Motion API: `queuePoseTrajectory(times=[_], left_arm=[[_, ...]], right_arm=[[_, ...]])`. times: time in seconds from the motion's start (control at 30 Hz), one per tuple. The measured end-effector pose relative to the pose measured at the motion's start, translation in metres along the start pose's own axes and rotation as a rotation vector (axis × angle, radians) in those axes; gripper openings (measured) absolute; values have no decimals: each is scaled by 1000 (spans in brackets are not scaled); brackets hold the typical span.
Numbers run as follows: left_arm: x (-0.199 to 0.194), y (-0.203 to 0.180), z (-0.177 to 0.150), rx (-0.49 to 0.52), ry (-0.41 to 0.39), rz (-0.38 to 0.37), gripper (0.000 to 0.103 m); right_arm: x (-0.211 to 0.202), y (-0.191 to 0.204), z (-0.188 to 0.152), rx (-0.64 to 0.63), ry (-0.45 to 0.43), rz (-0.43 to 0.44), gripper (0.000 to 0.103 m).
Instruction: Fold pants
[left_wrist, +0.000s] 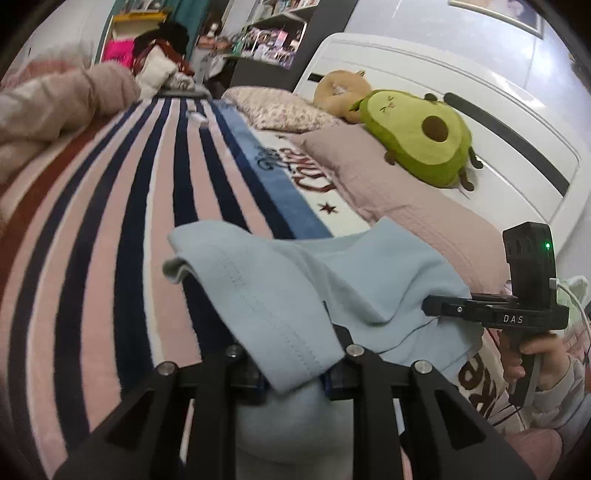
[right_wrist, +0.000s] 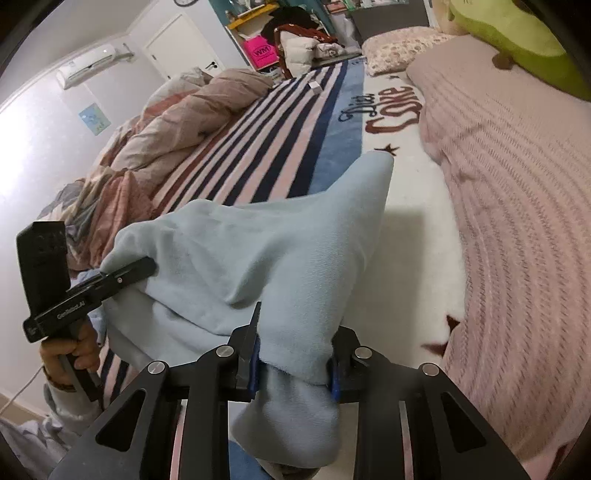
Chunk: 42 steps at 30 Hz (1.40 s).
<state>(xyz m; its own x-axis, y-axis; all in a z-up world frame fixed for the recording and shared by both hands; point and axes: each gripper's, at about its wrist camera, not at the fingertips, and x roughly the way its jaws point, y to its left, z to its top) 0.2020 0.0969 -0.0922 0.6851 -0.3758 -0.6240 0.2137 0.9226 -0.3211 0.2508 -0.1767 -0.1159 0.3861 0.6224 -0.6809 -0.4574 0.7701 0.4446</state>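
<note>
The light blue pants (left_wrist: 303, 280) hang between my two grippers above the striped blanket (left_wrist: 122, 206). My left gripper (left_wrist: 293, 373) is shut on one edge of the pants, with cloth draped over its fingers. My right gripper (left_wrist: 430, 308) shows at the right of the left wrist view, shut on the other end. In the right wrist view the pants (right_wrist: 258, 251) rise to a peak in front, my right gripper (right_wrist: 293, 365) is shut on a bunch of cloth, and my left gripper (right_wrist: 147, 267) grips the far edge at the left.
A pink quilted pillow (left_wrist: 402, 192) and an avocado plush (left_wrist: 417, 140) lie by the white headboard (left_wrist: 480, 110). A crumpled duvet (right_wrist: 166, 125) is heaped at the bed's far side. The striped blanket (right_wrist: 280, 122) covers the bed.
</note>
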Motion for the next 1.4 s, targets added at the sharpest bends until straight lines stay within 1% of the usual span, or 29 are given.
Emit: queuePoseTrajectory(times=[0.2,0.4,0.57,0.73,0.87,0.93,1.0,1.2,1.27,1.4], left_arm=[[-40,-10,-1,25,-60,9,17],[-87,-6,-7,24,-127,30,17],[-126,10,-18,8,-177,59,17],[-170,40,-33,-28,-225,105,17],[-206,68,-43,-49,-261,167,17],[-225,85,-47,-62,-271,192,17],[-246,104,-53,-85,-284,232,17],[-301,156,-73,-144,-334,377,17],[-318,175,-81,-166,-336,424,17],[-341,206,-95,-220,-330,494,17]], right_arm=[[-26,27,-4,-33,-32,0,21],[-39,67,-6,-85,-46,5,21],[-32,107,-7,-135,-29,16,21],[-14,158,-7,-200,-5,44,21],[9,201,-3,-257,25,79,21],[22,227,-1,-297,34,94,21],[35,253,2,-343,39,113,21],[81,333,8,-412,53,219,21],[96,354,8,-432,64,252,21],[129,388,5,-436,103,327,21]])
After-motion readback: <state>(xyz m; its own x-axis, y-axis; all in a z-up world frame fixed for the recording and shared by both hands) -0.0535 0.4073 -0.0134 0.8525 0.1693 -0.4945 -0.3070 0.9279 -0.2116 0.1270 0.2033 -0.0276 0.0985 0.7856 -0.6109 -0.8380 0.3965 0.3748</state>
